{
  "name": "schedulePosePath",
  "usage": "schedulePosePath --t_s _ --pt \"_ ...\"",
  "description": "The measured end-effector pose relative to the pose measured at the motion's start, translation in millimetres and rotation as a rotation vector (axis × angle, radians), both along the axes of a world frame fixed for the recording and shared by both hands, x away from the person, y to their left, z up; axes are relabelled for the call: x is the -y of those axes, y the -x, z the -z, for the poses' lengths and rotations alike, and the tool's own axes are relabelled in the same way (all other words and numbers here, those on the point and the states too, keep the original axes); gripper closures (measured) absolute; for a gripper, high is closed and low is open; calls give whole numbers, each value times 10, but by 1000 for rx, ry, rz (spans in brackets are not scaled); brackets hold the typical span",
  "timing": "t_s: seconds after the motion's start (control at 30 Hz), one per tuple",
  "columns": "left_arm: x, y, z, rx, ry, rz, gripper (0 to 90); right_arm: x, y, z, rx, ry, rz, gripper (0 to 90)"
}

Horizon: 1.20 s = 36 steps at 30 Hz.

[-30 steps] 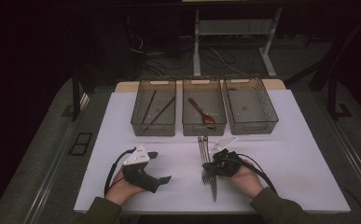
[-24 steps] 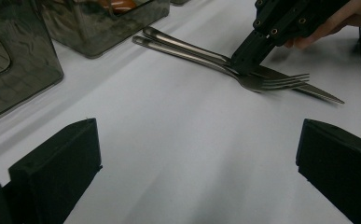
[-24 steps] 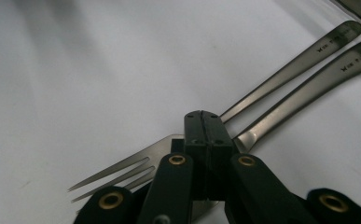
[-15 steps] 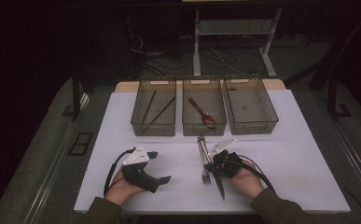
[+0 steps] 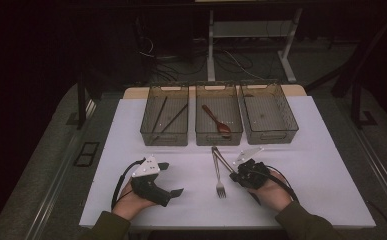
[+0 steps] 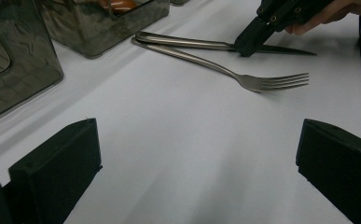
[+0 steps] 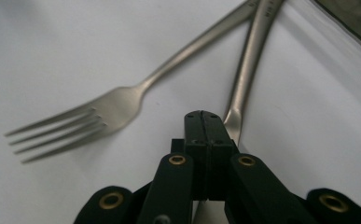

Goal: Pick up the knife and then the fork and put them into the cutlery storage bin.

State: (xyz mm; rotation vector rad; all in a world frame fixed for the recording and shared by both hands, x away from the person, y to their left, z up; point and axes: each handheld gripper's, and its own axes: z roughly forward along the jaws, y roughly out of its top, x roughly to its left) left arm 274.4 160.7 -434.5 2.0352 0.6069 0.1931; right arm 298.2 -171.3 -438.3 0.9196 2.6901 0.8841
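High view: right gripper (image 5: 237,174), clenched on knife (image 5: 251,192), has pulled it from fork (image 5: 218,172).

High view: above the near edge, facing forward-down over the whole surface (image 5: 306,165). Left claw view: low, skimming the surface toward the fork (image 6: 243,77). Right claw view: very close on the same fork (image 7: 99,112).
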Motion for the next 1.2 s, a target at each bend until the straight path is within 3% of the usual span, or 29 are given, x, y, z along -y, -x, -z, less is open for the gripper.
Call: schedulePosePath --t_s 0.4,0.7,0.87,1.0,1.13,1.2 --pt "7 2 1 3 0 2 0 286 -111 -10 14 31 87 891" --pt "13 2 5 1 -2 6 0 421 -210 -87 -24 -29 78 882" --pt "18 1 9 0 -1 6 0 493 -280 -197 -32 -48 79 747" --pt "21 -6 12 -4 -5 7 0 502 -383 -245 -73 -51 55 616" --pt "17 -9 11 -3 -7 7 0 429 -480 -234 -101 -5 41 537" --pt "14 -9 11 -4 -9 5 0 358 -532 -226 -106 20 29 550"
